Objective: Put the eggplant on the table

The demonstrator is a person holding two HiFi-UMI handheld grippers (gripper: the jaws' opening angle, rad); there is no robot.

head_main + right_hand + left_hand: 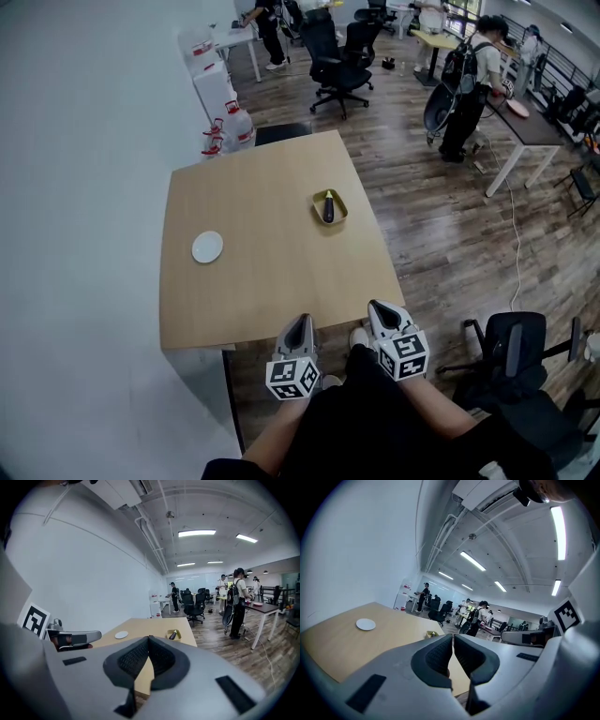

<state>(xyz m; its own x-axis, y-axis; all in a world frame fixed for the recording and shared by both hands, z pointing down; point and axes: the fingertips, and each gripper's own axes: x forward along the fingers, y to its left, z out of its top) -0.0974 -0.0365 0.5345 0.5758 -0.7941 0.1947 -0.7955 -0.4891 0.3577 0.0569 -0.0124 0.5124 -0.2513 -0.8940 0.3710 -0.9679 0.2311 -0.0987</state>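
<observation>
Hovered at the near edge of the table point(253, 272) with left gripper point(300, 320) and right gripper point(379, 306) both closed on nothing, well apart from the eggplant point(328, 207) in its yellow tray point(317, 208); risked dragging or tipping that light tray by clipping its rim.

On the one counter point(272, 253) there are one eggplant point(328, 207), one yellow dish point(318, 199) and one white plate point(207, 247). There are two grippers: the left gripper point(299, 322) and the right gripper point(378, 307).
</observation>
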